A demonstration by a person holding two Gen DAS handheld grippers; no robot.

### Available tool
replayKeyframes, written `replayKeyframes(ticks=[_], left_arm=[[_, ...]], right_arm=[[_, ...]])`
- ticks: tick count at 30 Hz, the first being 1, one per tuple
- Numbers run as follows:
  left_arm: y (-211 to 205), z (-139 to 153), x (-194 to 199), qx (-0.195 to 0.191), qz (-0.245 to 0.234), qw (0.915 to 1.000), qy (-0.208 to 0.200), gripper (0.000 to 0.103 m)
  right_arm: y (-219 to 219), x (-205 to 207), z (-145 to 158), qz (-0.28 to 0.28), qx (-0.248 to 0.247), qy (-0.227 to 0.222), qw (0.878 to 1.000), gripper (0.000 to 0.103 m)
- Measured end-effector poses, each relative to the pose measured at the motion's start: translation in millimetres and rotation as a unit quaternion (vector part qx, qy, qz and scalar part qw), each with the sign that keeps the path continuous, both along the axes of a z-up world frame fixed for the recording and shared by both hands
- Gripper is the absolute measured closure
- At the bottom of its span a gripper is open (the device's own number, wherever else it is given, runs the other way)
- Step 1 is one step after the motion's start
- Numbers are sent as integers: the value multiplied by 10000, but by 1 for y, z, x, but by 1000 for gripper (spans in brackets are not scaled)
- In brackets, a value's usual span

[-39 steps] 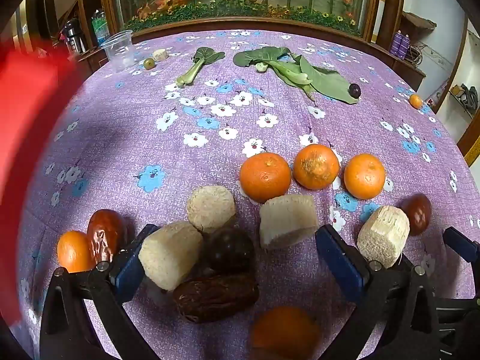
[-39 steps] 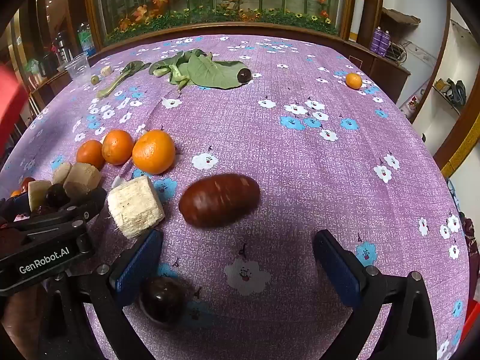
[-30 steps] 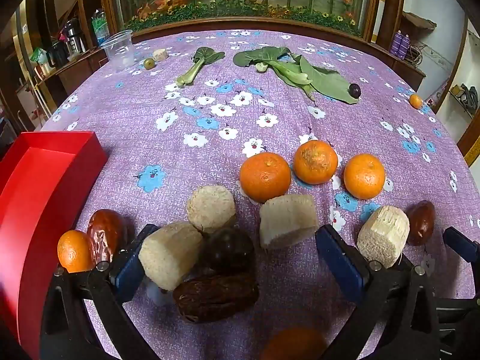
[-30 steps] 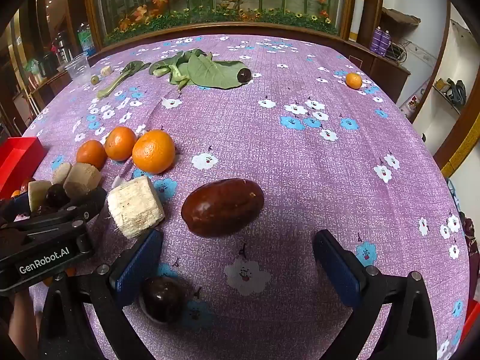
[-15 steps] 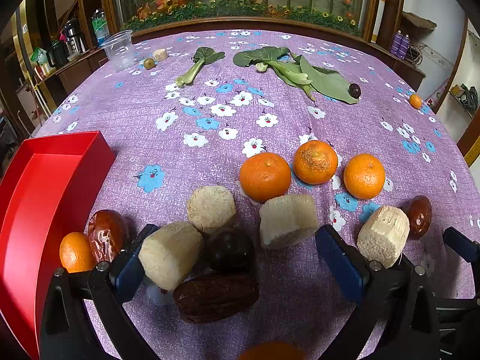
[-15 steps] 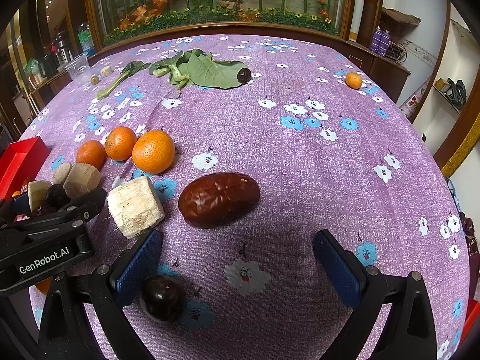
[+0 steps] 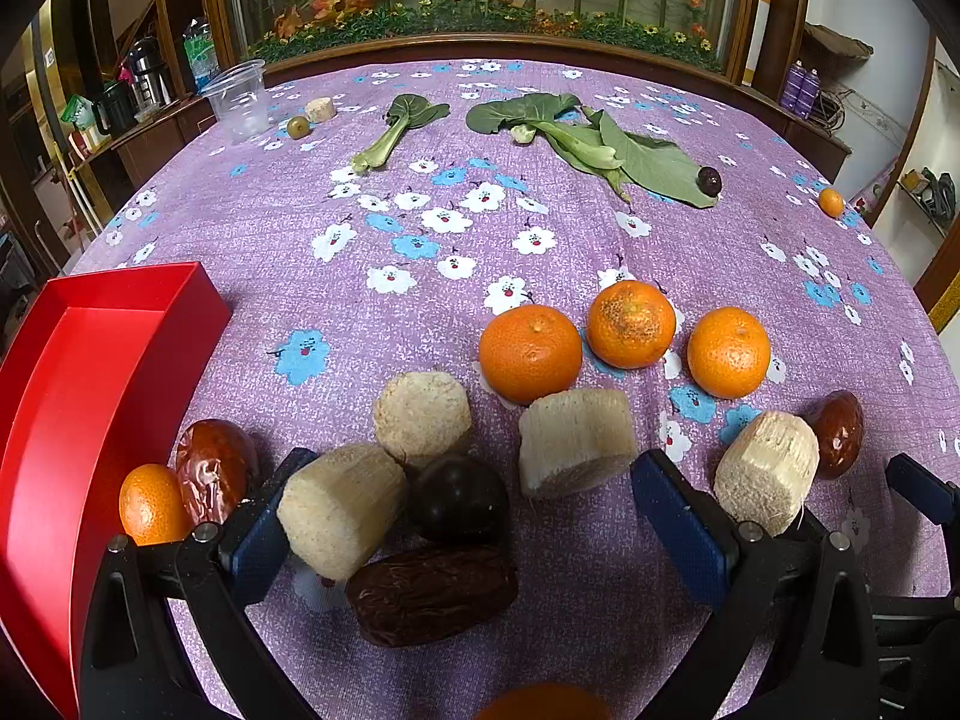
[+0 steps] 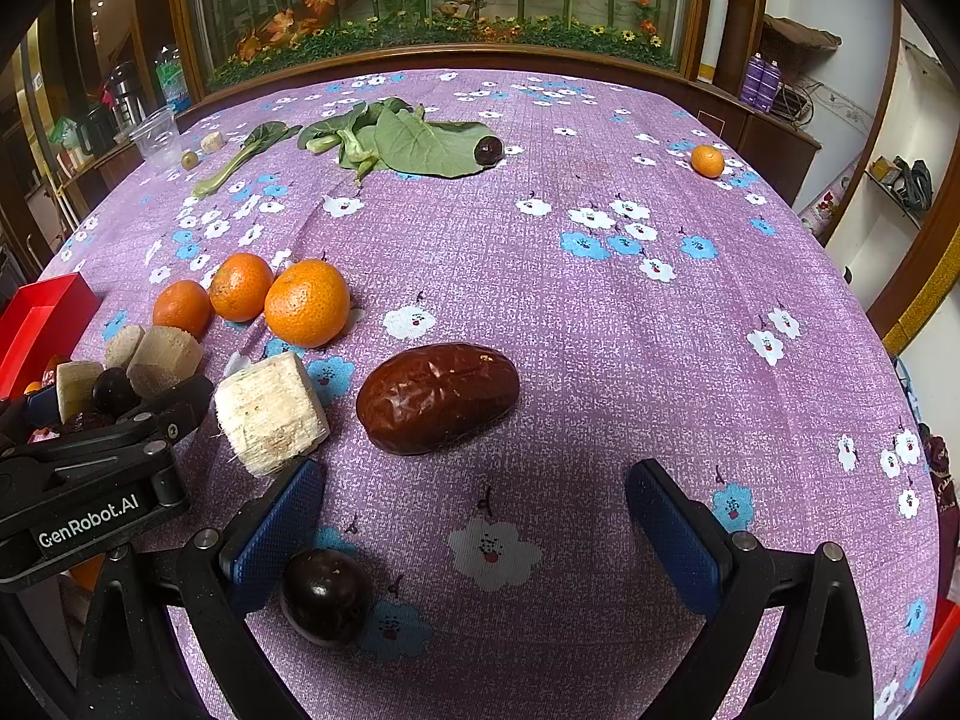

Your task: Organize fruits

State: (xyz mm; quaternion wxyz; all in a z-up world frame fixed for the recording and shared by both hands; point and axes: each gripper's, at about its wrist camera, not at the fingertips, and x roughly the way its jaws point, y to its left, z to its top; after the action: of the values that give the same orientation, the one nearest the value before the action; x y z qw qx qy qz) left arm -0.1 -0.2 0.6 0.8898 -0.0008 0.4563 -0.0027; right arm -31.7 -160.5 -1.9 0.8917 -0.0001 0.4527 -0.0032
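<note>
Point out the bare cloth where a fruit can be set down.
Free: the wide stretch right of the big date, toward the lone small orange; also between the red tray, leafy greens and three oranges. Crowded: the near-left cluster of sugarcane chunks, dates and dark plums.

The left gripper sits wide open over the purple floral tablecloth, holding nothing. Between its blue pads are a pale fibrous sugarcane chunk, a dark round plum and a wrinkled dark brown date, all bunched up touching. Three bright orange tangerines line up just past them. A shiny red plastic tray sits at the left edge, with a small orange kumquat and a glossy red jujube right beside it.
</note>
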Motion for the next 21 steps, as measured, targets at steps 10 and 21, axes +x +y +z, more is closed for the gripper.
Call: replayKeyframes(ticks=[10, 21], left_arm=[[1, -1, 2, 6, -143, 9997, 176, 0], [18, 7, -12, -450, -270, 9986, 107, 11]], right_arm=[[0, 0, 0, 0, -1, 11, 10000, 0], [-2, -1, 1, -94, 74, 50, 9999, 0]])
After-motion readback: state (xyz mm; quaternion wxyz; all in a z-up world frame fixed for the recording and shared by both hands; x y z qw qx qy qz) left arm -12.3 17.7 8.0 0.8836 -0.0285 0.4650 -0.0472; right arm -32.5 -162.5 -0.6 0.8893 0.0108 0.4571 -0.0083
